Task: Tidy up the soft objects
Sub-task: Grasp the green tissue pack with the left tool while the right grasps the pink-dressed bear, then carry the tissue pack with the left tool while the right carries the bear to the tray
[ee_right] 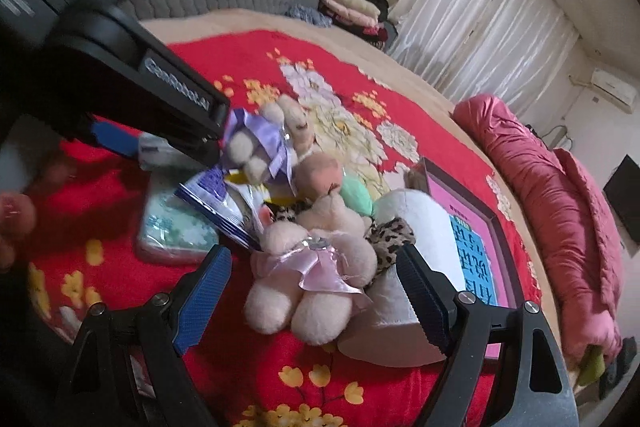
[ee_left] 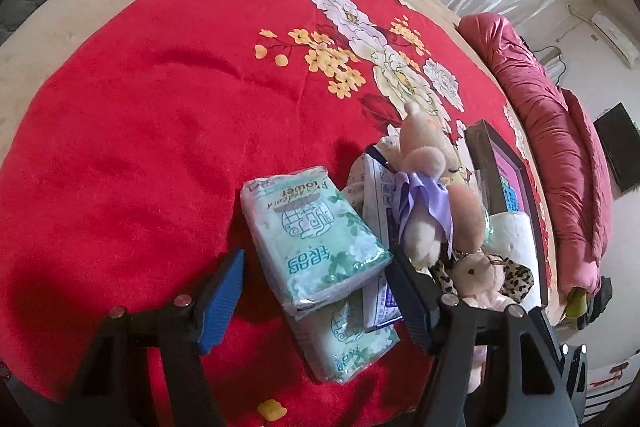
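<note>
A heap of soft things lies on the red floral blanket. In the left wrist view my left gripper is open, its fingers either side of a green tissue pack stacked on a second pack. A beige plush with a purple ribbon lies just to the right. In the right wrist view my right gripper is open around a pink-ribboned plush bear. The white tissue roll sits behind it. The left gripper's body shows at upper left.
A dark-framed box with a pink and blue sheet lies to the right of the heap. A blue-white packet, a leopard-print item and a green soft ball are mixed in. A rolled pink quilt lines the bed's right edge.
</note>
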`<act>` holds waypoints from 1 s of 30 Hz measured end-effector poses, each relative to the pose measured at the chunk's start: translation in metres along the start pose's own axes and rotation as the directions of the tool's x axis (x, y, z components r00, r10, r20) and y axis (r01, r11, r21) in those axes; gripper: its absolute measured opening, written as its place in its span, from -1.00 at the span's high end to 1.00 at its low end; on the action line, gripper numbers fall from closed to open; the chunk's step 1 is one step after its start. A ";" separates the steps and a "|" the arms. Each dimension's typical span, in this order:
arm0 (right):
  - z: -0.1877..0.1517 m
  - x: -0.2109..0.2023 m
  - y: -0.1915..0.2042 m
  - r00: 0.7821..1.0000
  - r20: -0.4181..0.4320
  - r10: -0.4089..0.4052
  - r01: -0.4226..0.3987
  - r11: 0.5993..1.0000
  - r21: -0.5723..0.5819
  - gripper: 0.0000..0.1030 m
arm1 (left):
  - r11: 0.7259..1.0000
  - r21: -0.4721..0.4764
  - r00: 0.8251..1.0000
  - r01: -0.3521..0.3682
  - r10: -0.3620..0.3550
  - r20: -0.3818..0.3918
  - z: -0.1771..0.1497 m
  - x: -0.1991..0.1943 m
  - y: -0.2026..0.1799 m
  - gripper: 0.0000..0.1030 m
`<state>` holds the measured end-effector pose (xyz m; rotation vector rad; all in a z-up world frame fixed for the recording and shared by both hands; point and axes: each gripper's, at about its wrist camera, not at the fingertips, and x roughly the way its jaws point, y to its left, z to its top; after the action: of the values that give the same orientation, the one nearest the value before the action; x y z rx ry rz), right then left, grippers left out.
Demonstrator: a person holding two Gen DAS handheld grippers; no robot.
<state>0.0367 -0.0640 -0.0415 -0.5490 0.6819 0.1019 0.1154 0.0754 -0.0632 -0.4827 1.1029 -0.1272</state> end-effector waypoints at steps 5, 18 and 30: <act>0.000 0.010 0.000 1.000 -0.001 -0.004 0.004 1.000 -0.001 -0.40 | 1.000 0.006 1.000 0.003 -0.003 0.000 0.000 0.002 0.002 -0.35; -0.001 -0.002 -0.022 0.996 0.052 0.071 -0.074 0.995 0.059 0.12 | 1.000 0.021 1.000 -0.002 0.002 0.015 -0.001 0.005 0.002 -0.02; 0.003 -0.040 -0.043 0.976 0.205 0.081 -0.108 0.987 0.123 0.14 | 0.992 0.121 0.989 -0.016 -0.003 0.149 -0.009 -0.032 -0.015 0.02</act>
<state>0.0188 -0.0961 0.0044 -0.3713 0.5151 0.1963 0.0946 0.0694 -0.0335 -0.3726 0.9445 -0.1499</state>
